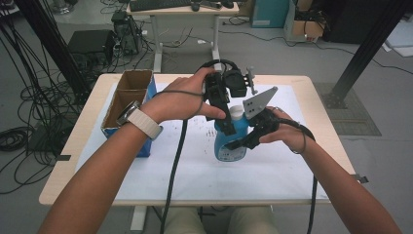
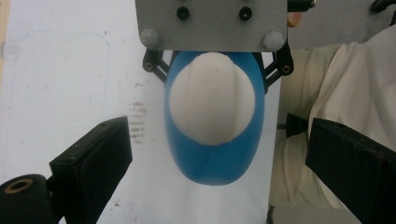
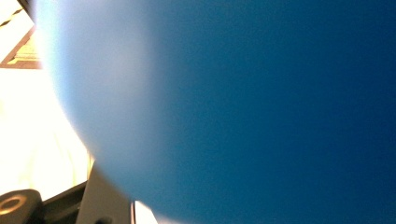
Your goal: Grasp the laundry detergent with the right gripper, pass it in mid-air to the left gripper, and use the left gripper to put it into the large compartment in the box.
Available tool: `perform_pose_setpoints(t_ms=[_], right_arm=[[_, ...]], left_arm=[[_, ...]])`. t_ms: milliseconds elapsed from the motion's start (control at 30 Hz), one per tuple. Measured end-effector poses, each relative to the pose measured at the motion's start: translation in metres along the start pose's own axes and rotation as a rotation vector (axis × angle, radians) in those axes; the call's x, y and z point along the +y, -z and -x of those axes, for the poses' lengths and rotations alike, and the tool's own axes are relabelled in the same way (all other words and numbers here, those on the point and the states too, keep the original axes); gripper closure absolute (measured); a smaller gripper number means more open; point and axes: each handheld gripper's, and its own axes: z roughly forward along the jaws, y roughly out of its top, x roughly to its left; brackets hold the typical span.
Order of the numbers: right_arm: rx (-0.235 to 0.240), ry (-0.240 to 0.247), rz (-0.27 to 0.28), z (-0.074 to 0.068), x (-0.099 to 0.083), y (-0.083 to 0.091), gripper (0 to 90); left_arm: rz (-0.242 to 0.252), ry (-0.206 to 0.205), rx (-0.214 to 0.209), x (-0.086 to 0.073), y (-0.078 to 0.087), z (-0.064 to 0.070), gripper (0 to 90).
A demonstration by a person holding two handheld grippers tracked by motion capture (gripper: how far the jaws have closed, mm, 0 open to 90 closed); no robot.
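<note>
1. At the far left of the table [image 1: 87,146]: an open cardboard box [image 1: 127,100] with blue sides, standing on the white sheet [image 1: 195,170], well apart from the bottle.
2. Next, reaching in over the sheet: the left hand [image 1: 180,102] with a watch [image 1: 130,113] on the wrist, holding the left gripper [image 1: 220,100] above the bottle's top.
3. Left gripper, seen along its own jaws: wide apart, gripping nothing, one black jaw on each side of the white cap [image 2: 211,97], neither touching it.
4. Middle of the sheet: blue bottle [image 1: 228,141], upright, base on the sheet, white cap on top; looked down on from above in the left gripper view.
5. Just right of the bottle: right gripper [image 1: 246,139] pressed against the bottle's side, held by the right hand [image 1: 287,134], grey plate [image 1: 258,102] on top.
6. Right gripper view: blurred blue bottle wall [image 3: 243,112] very close to the lens; clenched on the bottle or not, cannot tell.
</note>
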Motion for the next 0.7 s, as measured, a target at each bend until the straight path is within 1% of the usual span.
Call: perform_pose_setpoints(t_ms=[700], right_arm=[[0.000,0.002,-0.002,0.0003,-0.0001,-0.0003,43.4]], left_arm=[[0.001,0.001,-0.001,-0.0005,-0.0001,-0.0002,7.5]])
